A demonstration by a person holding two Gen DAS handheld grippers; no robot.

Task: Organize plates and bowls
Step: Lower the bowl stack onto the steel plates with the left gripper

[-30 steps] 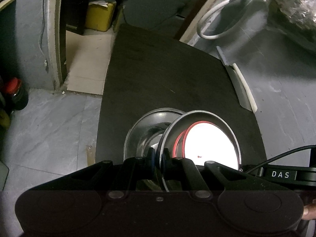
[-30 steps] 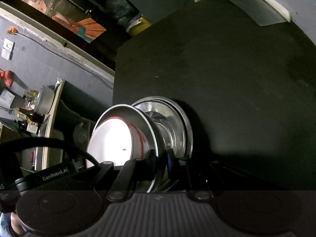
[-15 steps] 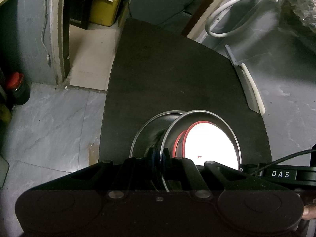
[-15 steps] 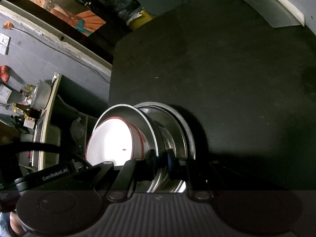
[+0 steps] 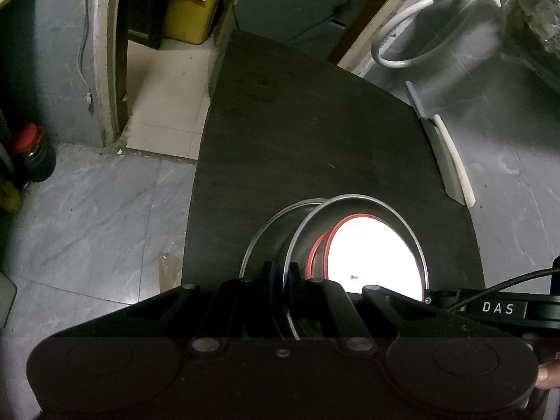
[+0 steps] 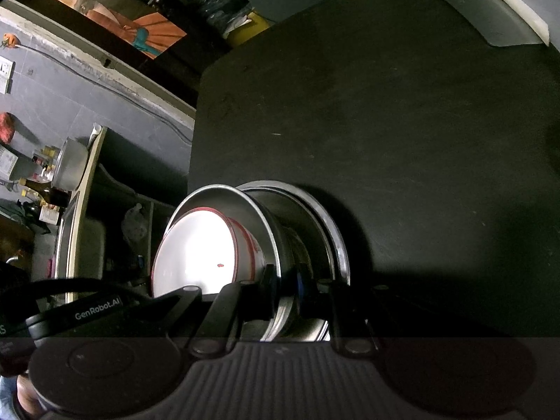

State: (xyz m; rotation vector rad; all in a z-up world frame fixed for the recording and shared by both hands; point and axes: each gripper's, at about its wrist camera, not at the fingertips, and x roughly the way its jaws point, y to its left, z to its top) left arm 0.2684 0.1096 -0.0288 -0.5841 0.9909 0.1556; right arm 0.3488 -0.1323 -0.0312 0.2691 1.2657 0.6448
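Gripping opposite sides of 1 rim, 2 hand-held grippers share a single load: the left gripper (image 5: pixel 284 276) and the right gripper (image 6: pixel 285 280) are each clenched on the thin edge of the upper steel bowl (image 5: pixel 353 206), blue pads pressed against the metal. Counting the dishes gives 3 visible pieces, 2 of steel and 1 white. The upper steel bowl holds 1 white bowl with a red rim (image 5: pixel 371 255), which sits nested inside it and shows a small red mark on its bright inner surface. Directly under the upper steel bowl lies 1 wider steel plate (image 5: pixel 266 234) with a flared rim, resting on the dark tabletop (image 5: pixel 308 133); whether the bowl touches it or hangs just above cannot be told. The stack sits at the near edge of the tabletop, close to the grippers. At the table's far right edge lies 1 knife (image 5: pixel 430 129) beside 1 white cutting board (image 5: pixel 455 161). 1 fingertip (image 5: pixel 547 372) shows at the lower right.
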